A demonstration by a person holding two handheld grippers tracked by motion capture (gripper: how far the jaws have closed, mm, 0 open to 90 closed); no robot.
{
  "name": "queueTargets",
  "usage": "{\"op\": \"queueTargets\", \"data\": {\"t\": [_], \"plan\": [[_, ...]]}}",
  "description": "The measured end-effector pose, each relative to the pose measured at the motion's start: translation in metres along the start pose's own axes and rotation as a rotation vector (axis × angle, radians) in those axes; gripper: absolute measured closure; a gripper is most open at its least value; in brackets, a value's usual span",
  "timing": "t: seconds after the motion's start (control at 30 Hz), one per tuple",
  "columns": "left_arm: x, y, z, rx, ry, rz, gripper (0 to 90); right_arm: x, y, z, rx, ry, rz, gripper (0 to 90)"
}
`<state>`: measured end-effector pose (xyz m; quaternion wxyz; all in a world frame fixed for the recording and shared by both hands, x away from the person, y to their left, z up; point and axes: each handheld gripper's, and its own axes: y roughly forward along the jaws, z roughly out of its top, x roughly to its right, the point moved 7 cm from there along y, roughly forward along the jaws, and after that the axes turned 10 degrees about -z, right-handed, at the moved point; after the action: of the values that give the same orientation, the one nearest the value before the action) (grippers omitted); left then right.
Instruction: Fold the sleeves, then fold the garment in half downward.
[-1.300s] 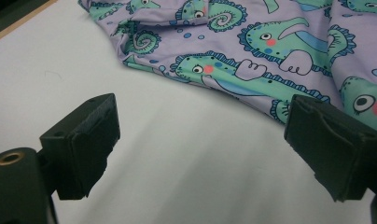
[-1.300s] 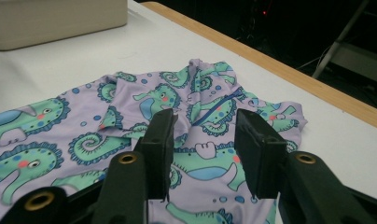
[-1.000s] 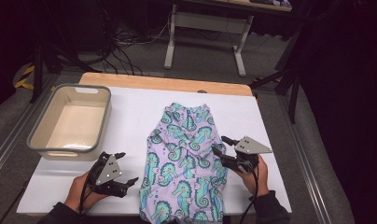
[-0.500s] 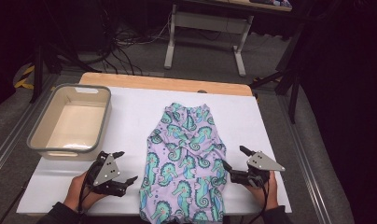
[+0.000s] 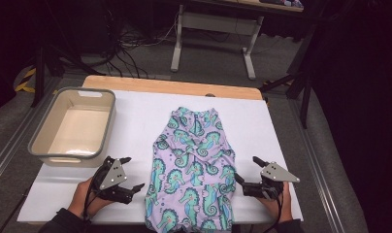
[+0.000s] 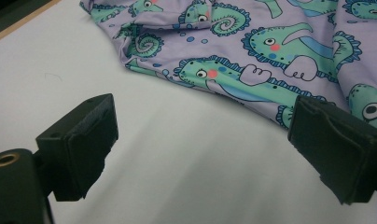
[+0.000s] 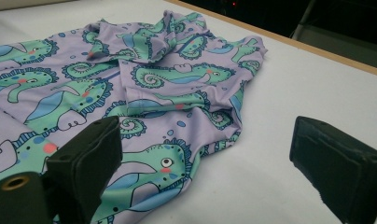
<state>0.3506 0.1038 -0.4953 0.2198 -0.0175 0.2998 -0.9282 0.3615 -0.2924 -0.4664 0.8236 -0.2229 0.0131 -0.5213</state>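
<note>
A lilac garment printed with green seahorses lies spread on the white table, its lower edge hanging over the near side. My left gripper rests low on the table just left of the cloth, jaws open and empty; the garment lies ahead of its jaws. My right gripper sits at the cloth's right edge, its jaws having just been opening, nothing pressed between them. In the right gripper view the garment lies under the left fingertip, bare table under the other.
A beige tub with a grey rim stands at the left of the table, a little beyond my left gripper. The wooden table edge runs along the far side. A desk frame and cables lie on the floor behind.
My right gripper has moved toward the near right corner and sunk toward the table, off the cloth's edge, its jaws spreading wide. The left gripper has stayed put.
</note>
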Motion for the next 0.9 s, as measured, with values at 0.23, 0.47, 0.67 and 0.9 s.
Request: {"op": "queueTargets", "data": {"t": [0.23,0.47,0.67,0.9], "plan": [[0.000,0.002,-0.002,-0.009,-0.004,-0.010,9.4,-0.002,0.004,-0.002,-0.016,-0.010,0.008,11.1],[-0.011,0.012,0.009,-0.001,-0.056,-0.002,10.5,0.000,0.016,-0.003,-0.052,0.029,0.019,14.0],[-0.027,0.030,0.028,0.016,-0.083,-0.013,12.5,0.012,0.027,0.012,-0.037,0.091,0.005,16.5],[-0.073,0.068,0.068,0.056,-0.145,-0.018,14.2,0.024,0.061,0.043,-0.046,0.098,-0.007,19.5]]}}
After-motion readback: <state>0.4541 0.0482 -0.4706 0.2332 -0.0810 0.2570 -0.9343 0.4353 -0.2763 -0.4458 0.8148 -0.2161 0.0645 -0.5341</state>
